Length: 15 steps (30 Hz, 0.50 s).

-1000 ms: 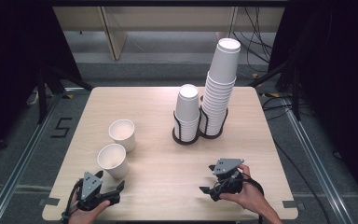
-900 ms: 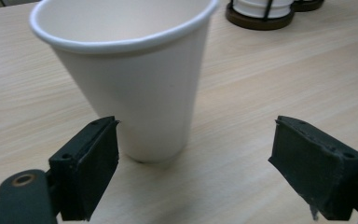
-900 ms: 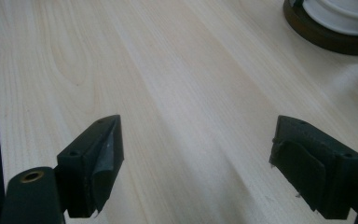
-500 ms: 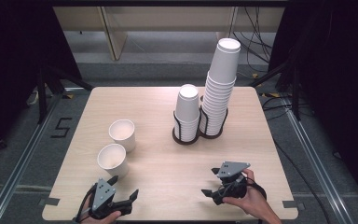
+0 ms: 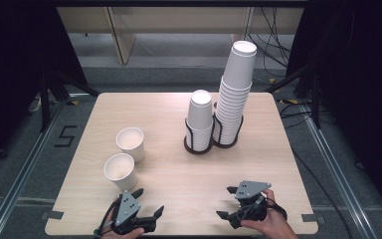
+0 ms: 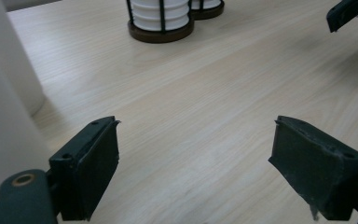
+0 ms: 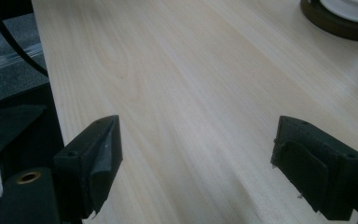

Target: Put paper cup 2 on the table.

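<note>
Left gripper (image 5: 146,201) now drawn back from the near cup (image 5: 120,170) toward the tabletop's (image 5: 179,174) front edge, both grippers' jaws wide and empty, suggesting that cup placed.

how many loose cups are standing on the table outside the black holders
2: the near cup by the left gripper, and the far cup just behind it. Stacked cups in the holders aren't counted.

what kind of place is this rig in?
Probably a lab or recording booth, not a home: a bare wooden table on grey floor, black curtains at both sides, metal rails along the floor, loose cables behind.
</note>
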Tool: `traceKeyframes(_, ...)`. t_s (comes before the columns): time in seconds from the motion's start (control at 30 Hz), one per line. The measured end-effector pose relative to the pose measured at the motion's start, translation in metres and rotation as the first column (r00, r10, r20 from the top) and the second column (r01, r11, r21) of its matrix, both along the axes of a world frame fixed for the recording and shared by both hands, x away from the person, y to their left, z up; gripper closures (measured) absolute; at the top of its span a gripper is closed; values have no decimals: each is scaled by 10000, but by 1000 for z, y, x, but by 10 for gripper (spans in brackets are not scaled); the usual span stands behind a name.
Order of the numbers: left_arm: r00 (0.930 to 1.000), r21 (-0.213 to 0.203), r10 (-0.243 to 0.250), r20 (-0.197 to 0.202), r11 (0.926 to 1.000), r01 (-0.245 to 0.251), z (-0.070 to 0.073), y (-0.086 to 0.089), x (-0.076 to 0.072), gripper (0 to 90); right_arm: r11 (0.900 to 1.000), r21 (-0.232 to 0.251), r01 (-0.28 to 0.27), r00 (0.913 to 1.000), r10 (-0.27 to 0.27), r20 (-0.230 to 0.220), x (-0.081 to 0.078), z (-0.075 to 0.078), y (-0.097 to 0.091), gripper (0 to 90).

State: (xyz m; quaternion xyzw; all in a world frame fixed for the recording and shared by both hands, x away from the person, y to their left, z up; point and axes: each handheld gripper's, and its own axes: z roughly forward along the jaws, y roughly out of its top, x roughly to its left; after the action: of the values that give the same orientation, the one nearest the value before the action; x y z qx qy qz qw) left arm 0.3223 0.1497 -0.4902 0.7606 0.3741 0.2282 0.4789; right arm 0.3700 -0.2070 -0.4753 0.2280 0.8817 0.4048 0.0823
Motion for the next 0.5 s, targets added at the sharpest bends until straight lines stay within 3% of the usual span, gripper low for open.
traceKeyframes(0.17,9983,266,-582,-1,9979,582,-2,-13,0,143,9999,-49,-116,9999,116,47,-5,-2,-2,162)
traceKeyframes(0.3,9948,237,-1019,-54,9945,1020,-5,-22,-2,144,9999,-41,-101,9999,101,-13,-10,-4,-4,161)
traceKeyframes(0.5,9908,316,-1351,-55,9903,1352,-7,-28,-8,143,9999,-107,-74,9998,72,-190,-16,-6,-7,160)
